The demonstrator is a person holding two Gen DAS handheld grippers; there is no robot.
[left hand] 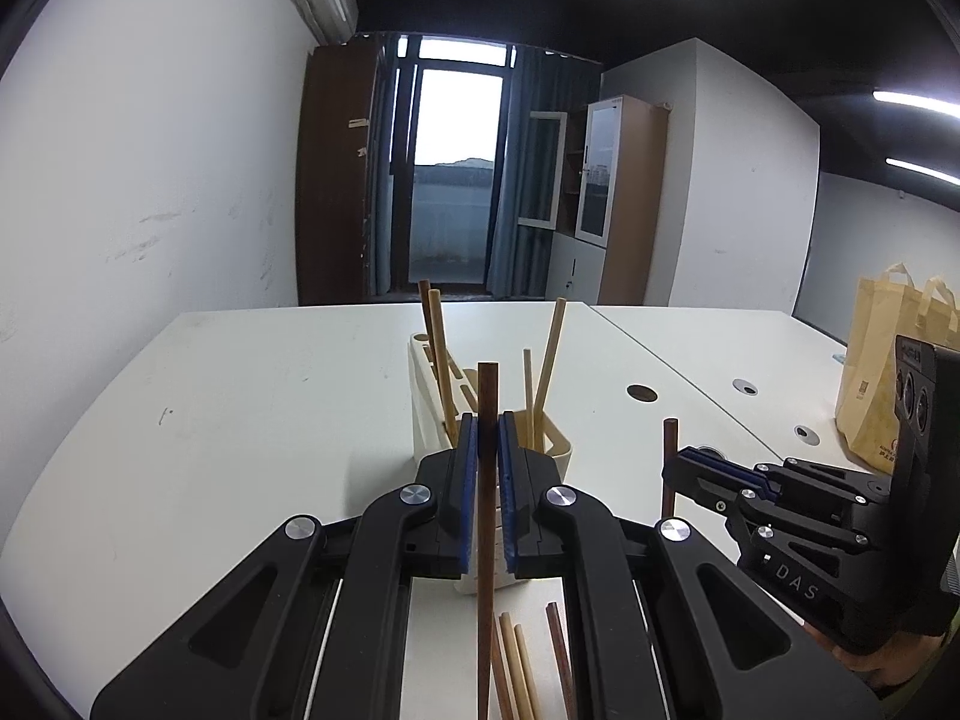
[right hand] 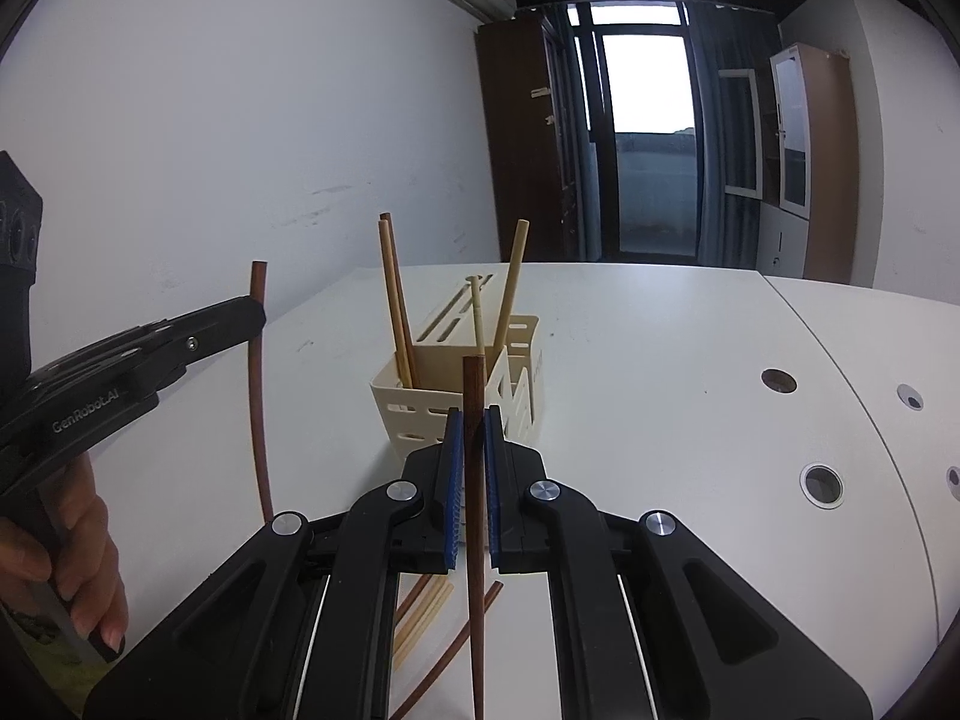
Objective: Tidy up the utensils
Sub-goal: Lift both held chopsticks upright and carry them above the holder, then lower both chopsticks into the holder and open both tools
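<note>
A dark chopstick (left hand: 487, 480) upright in each gripper (left (left hand: 487, 438), right (right hand: 473, 432)) — holder (right hand: 450, 396) behind.

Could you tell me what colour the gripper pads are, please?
Blue, on black fingers; the left gripper pads show it best in the left wrist view.

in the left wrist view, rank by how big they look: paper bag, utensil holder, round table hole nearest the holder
1. utensil holder, though it is nearer the camera and partly hidden
2. paper bag, cut off at the frame edge, so unsure against the holder
3. table hole
</note>
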